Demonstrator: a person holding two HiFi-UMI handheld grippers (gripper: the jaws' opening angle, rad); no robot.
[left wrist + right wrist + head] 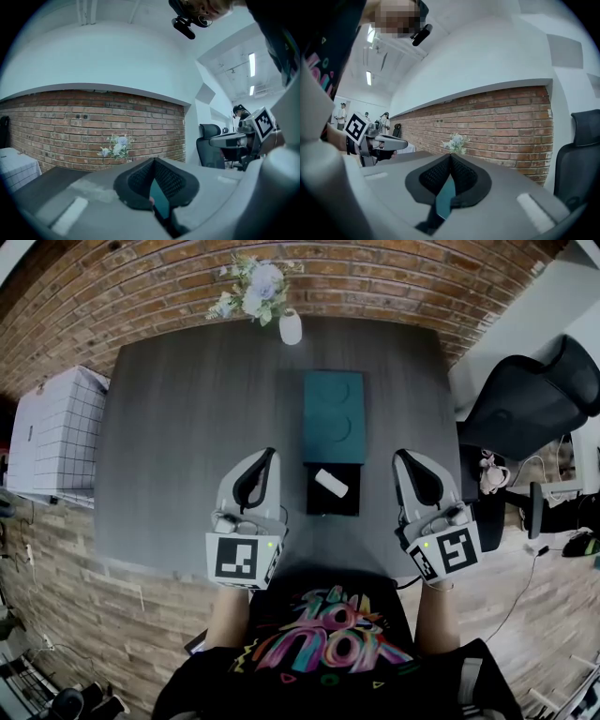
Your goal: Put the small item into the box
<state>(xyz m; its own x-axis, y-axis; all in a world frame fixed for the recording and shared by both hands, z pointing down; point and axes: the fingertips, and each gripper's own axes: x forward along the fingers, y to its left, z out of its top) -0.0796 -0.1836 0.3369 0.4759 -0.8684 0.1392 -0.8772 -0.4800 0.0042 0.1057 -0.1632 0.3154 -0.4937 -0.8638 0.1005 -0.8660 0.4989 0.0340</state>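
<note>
A small white item (330, 483) lies inside the open black box (319, 507) at the table's near middle. Just beyond the box lies its teal lid (334, 416), flat on the dark table (187, 427). My left gripper (273, 452) hovers to the left of the box, shut, with nothing between its pads. To the right of the box my right gripper (397, 454) is also shut and empty. In the left gripper view the left gripper (153, 160) has its tips together. The right gripper view shows the same of the right gripper (450, 157). Teal shows through the gap below both.
A white vase (291, 327) with pale flowers (253, 287) stands at the table's far edge against a brick wall. A white checked box (56, 432) sits off the table's left side. On the right is a black office chair (534, 399).
</note>
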